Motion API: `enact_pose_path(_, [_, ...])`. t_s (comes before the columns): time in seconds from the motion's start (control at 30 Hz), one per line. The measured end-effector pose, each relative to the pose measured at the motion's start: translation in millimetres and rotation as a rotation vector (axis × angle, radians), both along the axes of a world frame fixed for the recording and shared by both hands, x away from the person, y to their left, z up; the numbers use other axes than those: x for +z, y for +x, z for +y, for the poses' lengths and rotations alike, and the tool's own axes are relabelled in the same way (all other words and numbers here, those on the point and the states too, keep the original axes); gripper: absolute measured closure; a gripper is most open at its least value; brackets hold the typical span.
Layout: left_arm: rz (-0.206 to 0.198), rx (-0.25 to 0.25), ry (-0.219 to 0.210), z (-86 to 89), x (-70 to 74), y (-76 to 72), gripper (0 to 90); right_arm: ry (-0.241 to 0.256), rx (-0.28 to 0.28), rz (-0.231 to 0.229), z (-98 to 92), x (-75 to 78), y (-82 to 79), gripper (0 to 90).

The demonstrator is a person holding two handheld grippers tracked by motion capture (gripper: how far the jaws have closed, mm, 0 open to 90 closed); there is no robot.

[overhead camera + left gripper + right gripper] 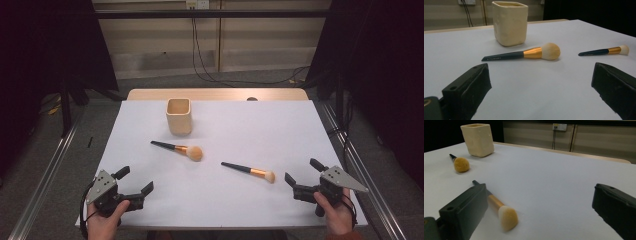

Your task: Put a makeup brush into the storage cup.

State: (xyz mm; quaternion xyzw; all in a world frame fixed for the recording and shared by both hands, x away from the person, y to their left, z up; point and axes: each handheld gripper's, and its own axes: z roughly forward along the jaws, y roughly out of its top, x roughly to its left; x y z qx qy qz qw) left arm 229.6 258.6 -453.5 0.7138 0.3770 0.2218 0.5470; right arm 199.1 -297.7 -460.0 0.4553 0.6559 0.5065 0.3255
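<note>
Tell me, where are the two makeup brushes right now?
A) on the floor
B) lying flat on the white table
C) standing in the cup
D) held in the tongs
B: both the larger brush and the smaller brush lie flat on the table, apart from the cup.

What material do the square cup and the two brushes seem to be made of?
Square cup: probably matte ceramic, cream, slightly uneven walls. Larger brush and smaller brush: dark handles, plastic or painted wood; shiny gold collars, likely metal; soft pale bristles.
</note>
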Motion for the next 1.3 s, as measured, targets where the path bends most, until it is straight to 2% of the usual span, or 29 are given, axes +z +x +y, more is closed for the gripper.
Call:
enact_pose_path(0.1, [0.001,-0.004,-0.002,-0.8,0.4,0.2,2.0,0.001,0.002,-0.003,0.2,0.1,0.1,0.0])
enact_pose_path(0.13, [0.005,-0.012,-0.019,-0.8,1.6,1.4,2.0,0.002,0.000,-0.003,0.1,0.1,0.0,0.2])
enact_pose_path(0.23, [0.005,-0.006,-0.028,-1.0,2.2,3.0,2.9,0.005,-0.004,-0.011,-0.6,0.6,-0.4,0.2])
enact_pose_path(0.43, [0.002,-0.015,-0.012,-3.1,4.6,5.1,2.9,0.013,0.006,-0.011,1.1,0.7,-0.3,0.1])
enact_pose_path(0.47, [-0.001,-0.020,-0.006,-4.2,5.1,5.4,2.9,0.013,0.007,-0.010,2.2,0.7,-0.2,0.1])
enact_pose_path(0.5, [0.000,-0.050,-0.004,-6.6,5.9,6.0,2.8,0.009,0.013,-0.009,3.4,0.1,0.5,0.1])
enact_pose_path(0.57, [0.001,-0.056,0.003,-7.8,6.3,7.1,2.8,0.008,0.015,-0.007,3.6,0.0,0.6,0.1])
enact_pose_path(0.67, [-0.013,-0.082,0.036,-12.2,9.3,9.3,2.8,0.007,0.015,-0.007,4.0,0.8,-0.2,0.1])
enact_pose_path(0.8, [-0.020,-0.111,0.034,-20.5,17.6,13.0,2.7,0.000,0.021,-0.008,5.8,1.6,-2.5,0.1])
enact_pose_path(0.9, [-0.005,-0.114,0.017,-26.0,20.9,20.8,3.4,0.002,0.022,-0.004,5.9,1.4,-2.7,0.0])
enact_pose_path(1.17, [-0.008,-0.150,0.043,-38.4,24.4,33.2,3.3,0.009,0.022,0.005,5.7,0.4,-1.9,0.0])
enact_pose_path(1.2, [0.000,-0.165,0.019,-40.5,26.8,36.6,3.2,0.004,0.025,0.004,5.8,0.6,-1.6,0.0])
enact_pose_path(1.3, [-0.014,-0.175,0.030,-42.5,29.4,39.3,2.7,0.000,0.030,0.002,6.8,0.7,-1.1,0.0])
